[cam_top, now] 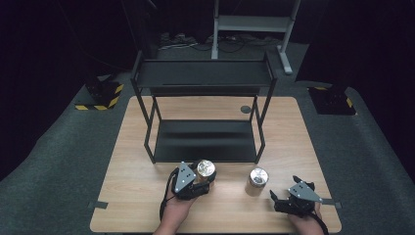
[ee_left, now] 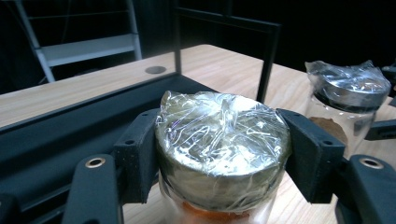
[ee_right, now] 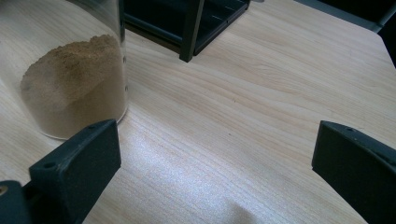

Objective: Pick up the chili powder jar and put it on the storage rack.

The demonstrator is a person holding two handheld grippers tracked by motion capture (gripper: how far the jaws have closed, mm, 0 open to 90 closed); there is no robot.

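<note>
Jar one [ee_left: 222, 149], capped with a silver lid under crinkled clear wrap, is sitting clamped in your left gripper [cam_top: 193, 183]; both black pads are pressing against the lid's sides, one at 9 o'clock and one at 3 o'clock in the left gripper view. Orange-brown contents are showing below the lid. In the high view this jar is sitting near the table's [cam_top: 147, 196] front edge, just beside the front rail of the black shelf rack [cam_top: 203, 139], which is lying at 12 o'clock from it.

Your right gripper [cam_top: 288, 198] is resting on the table near the front right corner with its jaws standing wide apart and nothing between them; bare wood is showing between the two pads [ee_right: 88, 158] in the right gripper view.

Jar two [cam_top: 256, 181], also wrapped and silver-lidded, is standing upright on the wood between the two grippers, at roughly 10 o'clock from your right gripper and apart from it. It is holding a tan powder heaped unevenly against the glass. The rack's lower shelf is lying at 11 o'clock from this jar.
</note>
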